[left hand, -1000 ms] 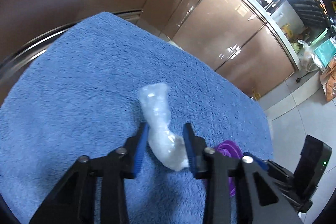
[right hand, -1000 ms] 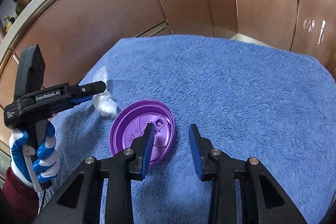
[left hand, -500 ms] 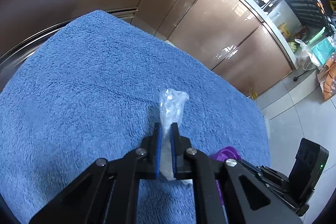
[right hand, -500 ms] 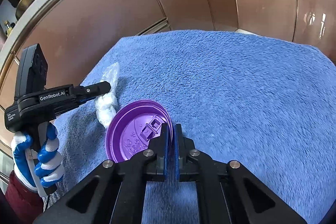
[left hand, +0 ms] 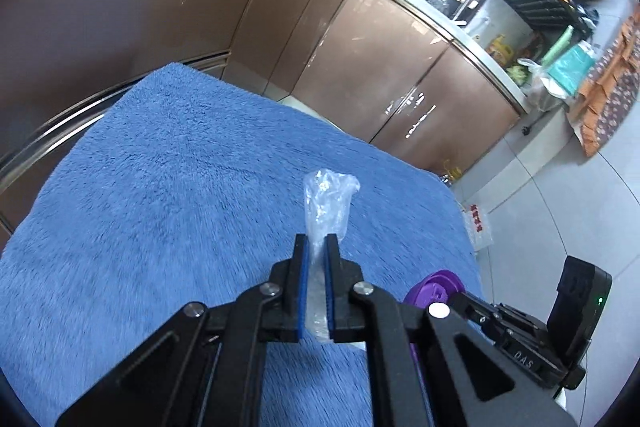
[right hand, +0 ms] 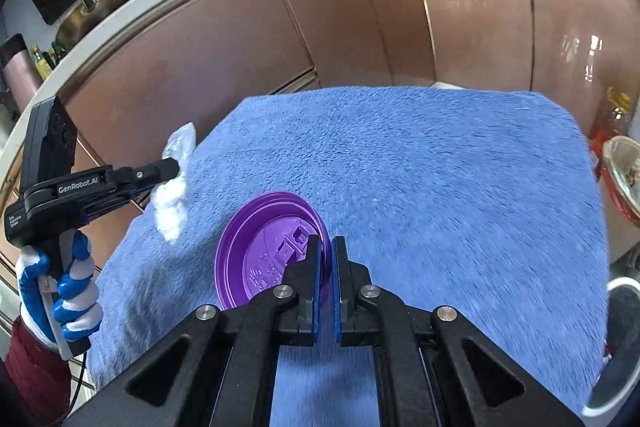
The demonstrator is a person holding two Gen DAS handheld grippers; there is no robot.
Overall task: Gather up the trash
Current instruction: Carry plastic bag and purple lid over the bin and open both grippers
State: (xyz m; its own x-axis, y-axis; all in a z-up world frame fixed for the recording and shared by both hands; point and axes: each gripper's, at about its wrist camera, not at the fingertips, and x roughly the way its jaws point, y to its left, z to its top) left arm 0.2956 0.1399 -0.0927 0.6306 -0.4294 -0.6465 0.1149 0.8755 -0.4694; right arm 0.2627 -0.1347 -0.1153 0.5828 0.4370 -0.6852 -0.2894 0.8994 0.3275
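With your left gripper [left hand: 316,247] clamped on the crumpled plastic wrap [left hand: 326,203] and your right gripper [right hand: 326,247] pinching the purple lid's [right hand: 260,251] rim, both clear of the blue towel [right hand: 440,179], carry level without loosening the fingers until over the bin.

Both grippers were black, with blue pads inside the jaws and silver screw heads behind them. The left gripper [right hand: 170,169] bore white "GenRobot.AI" lettering; its hand [right hand: 64,291] wore a blue-and-white glove over a maroon sleeve [right hand: 32,363].
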